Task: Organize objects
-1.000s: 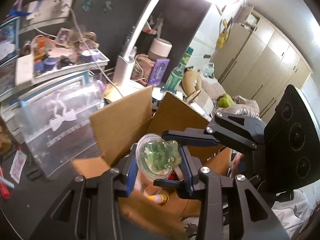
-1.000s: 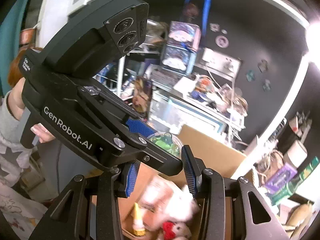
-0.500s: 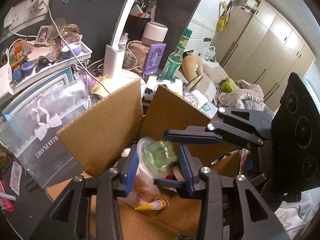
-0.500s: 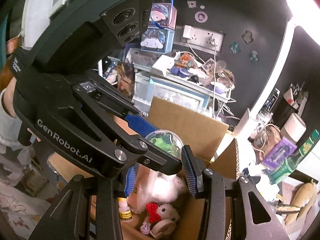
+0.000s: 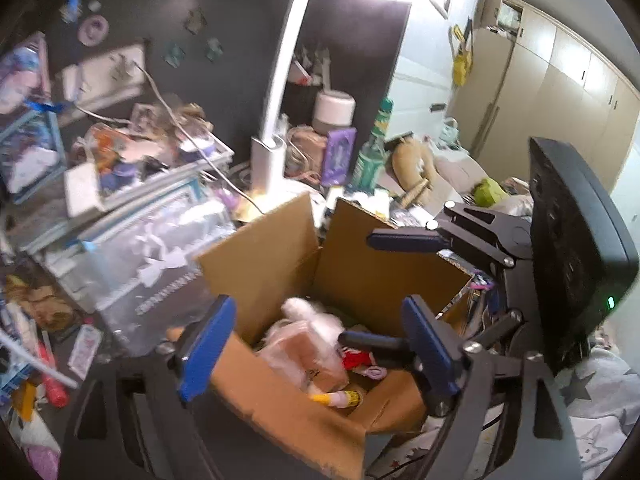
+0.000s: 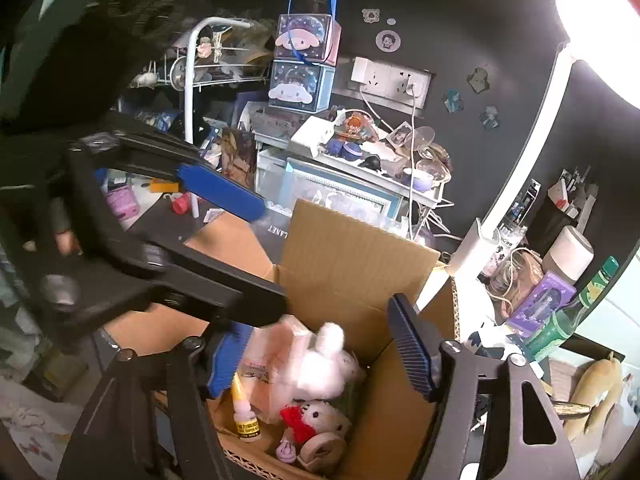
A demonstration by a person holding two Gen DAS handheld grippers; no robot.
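cluttered desk, cardboard box [image 6: 352, 256] flaps upright, glue bottle [image 6: 245, 416] nozzle up, both hand-held grippers [image 5: 316, 352] [image 6: 320, 348] opening, empty

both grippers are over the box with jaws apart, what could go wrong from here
1. The left gripper and right gripper hang close together over the cardboard box, both opening with nothing between the jaws; they could knock each other.
2. A finger could catch the upright flap and tip or shove the box.
3. The box sits amid clutter; a nudge could topple the green bottle or snag the lamp cable.
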